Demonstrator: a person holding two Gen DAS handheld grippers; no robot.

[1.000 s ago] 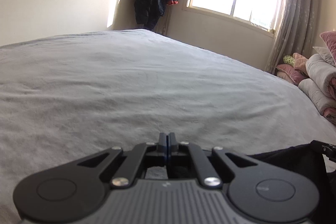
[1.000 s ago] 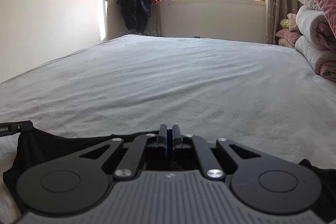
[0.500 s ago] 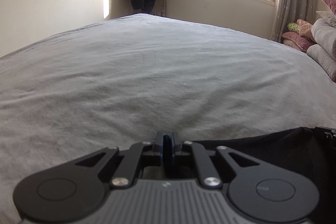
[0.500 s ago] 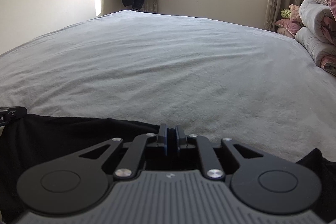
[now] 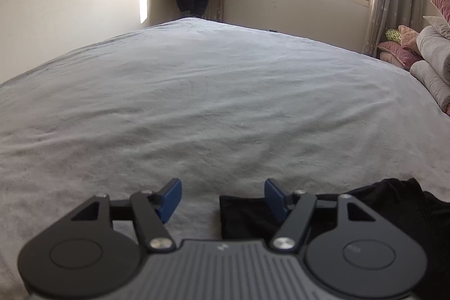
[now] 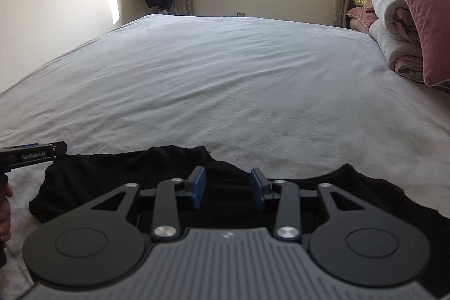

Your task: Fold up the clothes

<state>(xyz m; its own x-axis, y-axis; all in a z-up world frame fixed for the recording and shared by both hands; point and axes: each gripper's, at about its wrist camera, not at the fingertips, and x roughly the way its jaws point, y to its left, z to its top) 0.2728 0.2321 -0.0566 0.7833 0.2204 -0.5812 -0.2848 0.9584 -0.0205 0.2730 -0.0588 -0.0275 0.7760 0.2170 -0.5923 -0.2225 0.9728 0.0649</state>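
With both pairs of jaws spread and pinching nothing, the left gripper (image 5: 223, 197) sits at the black garment's (image 6: 118, 173) left edge and the right gripper (image 6: 227, 191) over its middle — judged placed for a grab or just let go. One garment — flat on the grey bed (image 6: 225, 75); two grippers.
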